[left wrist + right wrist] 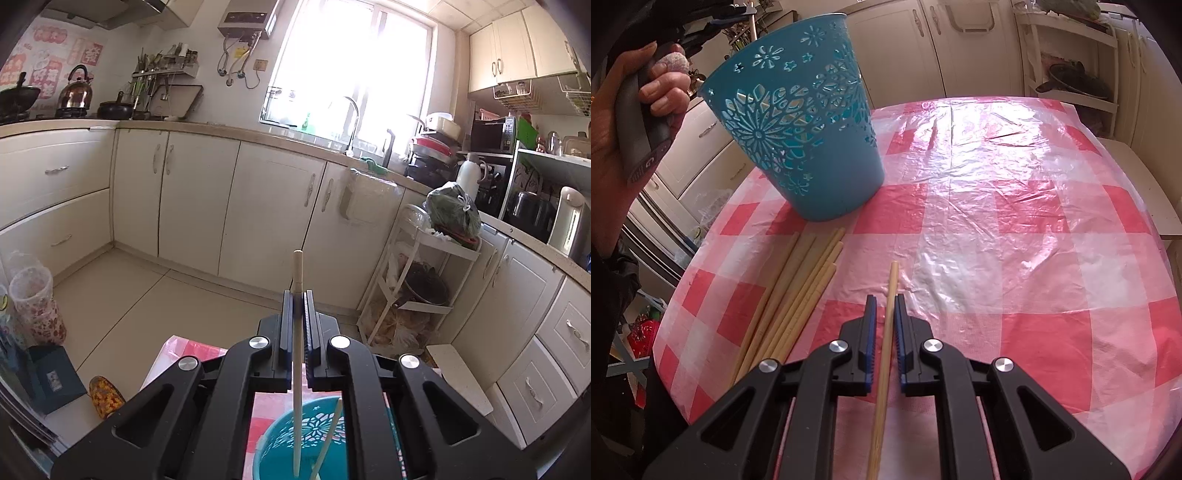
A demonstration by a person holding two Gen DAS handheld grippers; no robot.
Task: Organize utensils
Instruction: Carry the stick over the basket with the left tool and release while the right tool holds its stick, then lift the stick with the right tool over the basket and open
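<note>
My left gripper [298,295] is shut on a pale chopstick [297,354] that hangs down into the teal cut-out basket [280,446] below it. A second chopstick [328,439] leans inside that basket. My right gripper [885,300] is shut on a wooden chopstick [888,325] that points forward low over the table. The teal basket [812,147] stands on the red-and-white checked tablecloth [1015,258] at the back left. Several loose chopsticks [798,288] lie in a bundle in front of it, left of my right gripper. A person's hand [646,92] holds the left gripper's handle above the basket.
White cupboards [192,206] run along the far wall under a counter with a sink [354,147]. A white shelf cart [424,280] stands at the right. A small boxy thing and a patterned cup [35,306] sit at the left. The tablecloth's right half [1052,295] is bare.
</note>
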